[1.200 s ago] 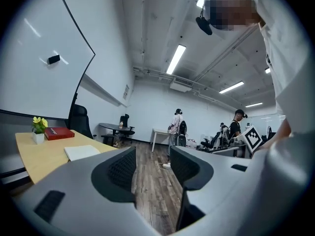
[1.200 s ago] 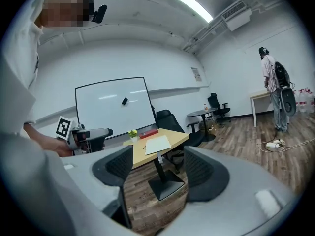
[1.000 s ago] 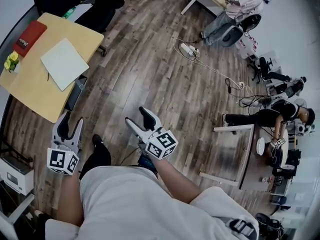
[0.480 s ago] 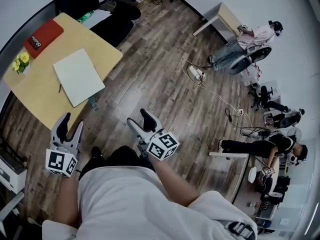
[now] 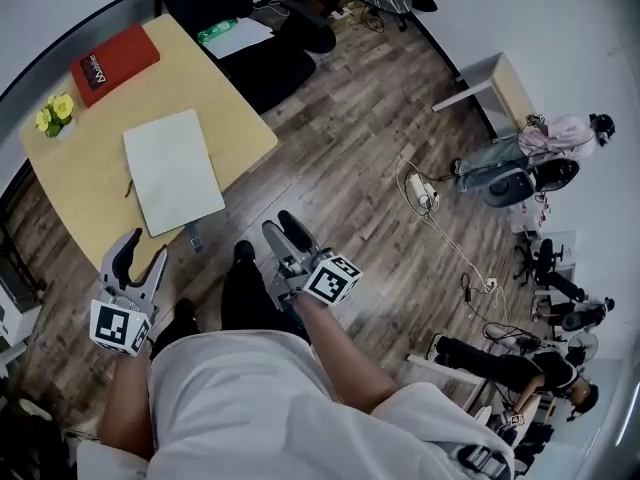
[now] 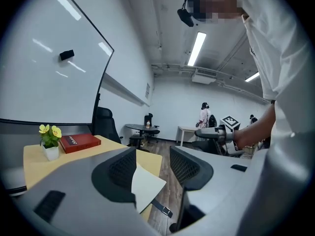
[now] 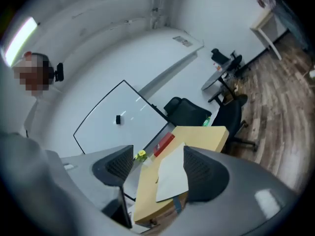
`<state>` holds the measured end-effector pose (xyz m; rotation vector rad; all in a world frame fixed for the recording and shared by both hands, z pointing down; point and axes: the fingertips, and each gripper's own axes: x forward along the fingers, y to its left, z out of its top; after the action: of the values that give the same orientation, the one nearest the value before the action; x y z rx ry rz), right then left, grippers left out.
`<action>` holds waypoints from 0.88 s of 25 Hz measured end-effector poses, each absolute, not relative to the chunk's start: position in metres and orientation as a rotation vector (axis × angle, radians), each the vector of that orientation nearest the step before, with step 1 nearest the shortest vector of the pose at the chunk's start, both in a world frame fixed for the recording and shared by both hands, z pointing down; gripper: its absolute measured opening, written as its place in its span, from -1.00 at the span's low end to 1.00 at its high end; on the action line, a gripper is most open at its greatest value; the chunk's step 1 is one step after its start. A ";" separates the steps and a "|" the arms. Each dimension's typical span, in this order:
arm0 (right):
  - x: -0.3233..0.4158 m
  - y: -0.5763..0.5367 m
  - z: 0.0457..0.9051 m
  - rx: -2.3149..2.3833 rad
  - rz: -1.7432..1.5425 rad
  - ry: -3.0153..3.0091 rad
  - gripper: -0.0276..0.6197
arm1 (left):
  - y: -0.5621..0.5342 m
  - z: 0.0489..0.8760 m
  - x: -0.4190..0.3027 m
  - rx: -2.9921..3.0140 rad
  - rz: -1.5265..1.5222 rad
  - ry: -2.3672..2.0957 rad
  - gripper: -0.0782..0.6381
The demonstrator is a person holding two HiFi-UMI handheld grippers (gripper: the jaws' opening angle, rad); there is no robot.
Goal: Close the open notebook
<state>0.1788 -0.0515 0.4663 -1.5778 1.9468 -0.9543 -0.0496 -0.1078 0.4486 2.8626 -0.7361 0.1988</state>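
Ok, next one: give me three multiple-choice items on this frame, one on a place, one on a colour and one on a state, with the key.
1. Where does the red book lie?
A) on the white notebook
B) on the table, apart from the white notebook
C) on the floor

2. What colour are the flowers?
A) blue
B) yellow
C) purple

3. How do the left gripper and the right gripper stand?
A) both open and empty
B) left shut on the notebook
C) right shut on the book

Key: 1 B, bare tabletop shows between the two. 2 B, yellow blooms stand beside the book. 3 A, each gripper view shows its fingers apart with nothing between them, short of the table.
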 end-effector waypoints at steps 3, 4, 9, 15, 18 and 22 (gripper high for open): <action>0.191 -0.092 0.489 -1.357 -1.176 1.961 0.09 | -0.127 0.453 -0.032 2.816 0.222 -0.844 -0.22; 0.194 -0.104 0.498 -1.288 -1.253 1.967 0.08 | -0.134 0.455 -0.027 2.796 0.229 -0.877 -0.22; 0.201 -0.150 0.536 -0.996 -1.568 1.982 0.08 | -0.152 0.456 0.000 2.737 0.256 -0.991 -0.22; 0.182 -0.165 0.592 -0.638 -1.927 2.043 0.08 | -0.158 0.463 0.008 2.615 0.253 -1.189 -0.22; 0.177 -0.166 0.626 -0.582 -2.075 2.071 0.08 | -0.154 0.469 0.002 2.563 0.253 -1.258 -0.22; 0.160 -0.164 0.656 -0.478 -2.153 2.191 0.08 | -0.149 0.489 -0.012 2.496 0.248 -1.297 -0.22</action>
<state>0.1604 -0.1642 0.6559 -0.4777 2.1909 -2.1535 -0.0120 -0.1494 0.4889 2.4958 -1.2974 0.2480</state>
